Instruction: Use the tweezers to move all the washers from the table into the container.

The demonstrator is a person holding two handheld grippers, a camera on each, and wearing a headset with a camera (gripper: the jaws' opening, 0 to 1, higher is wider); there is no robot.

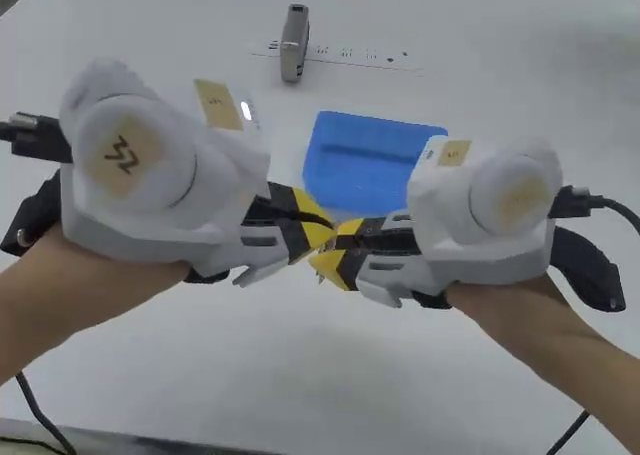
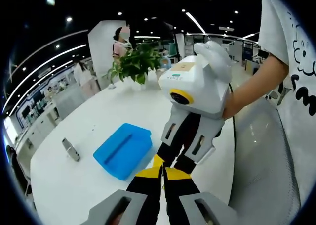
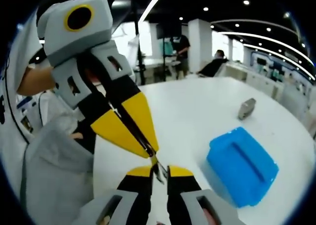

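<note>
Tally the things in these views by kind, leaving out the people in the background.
Grippers: 2, the left gripper and the right gripper
Blue container: 1
Grey metal block: 1
Green plant: 1
Total: 5

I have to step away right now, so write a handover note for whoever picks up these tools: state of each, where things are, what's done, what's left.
Left tool: shut, meeting the right one tip to tip.
Right tool: jaws a slit apart, with a thin dark thing in the slit; grip unclear.
Container: on the table just beyond the tips.
Grey metal item: farther back, beside a row of specks too small to name.
Done: nothing I can confirm.
Left: likely the whole transfer.
</note>
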